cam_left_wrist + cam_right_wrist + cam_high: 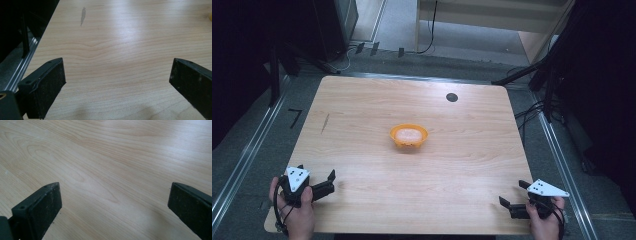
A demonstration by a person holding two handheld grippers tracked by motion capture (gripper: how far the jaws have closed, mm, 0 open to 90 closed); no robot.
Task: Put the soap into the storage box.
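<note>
An orange bowl (408,135) with something pale in it stands at the middle of the wooden table (362,100). My left gripper (331,182) rests at the near left corner, held by a hand, its jaws wide apart. In its own view the left gripper (117,75) is open over bare wood, and a sliver of the orange bowl (210,17) peeks in at the right edge. My right gripper (513,193) sits at the near right corner, likewise open. Nothing but wood grain lies between the jaws of the right gripper (115,197) in its own view.
A small black round spot (452,97) marks the table's far side, and a thin dark streak (325,123) lies on the left part. Metal rails (247,150) run along both sides of the table. Dark stands and cables (532,112) stand off its far corners.
</note>
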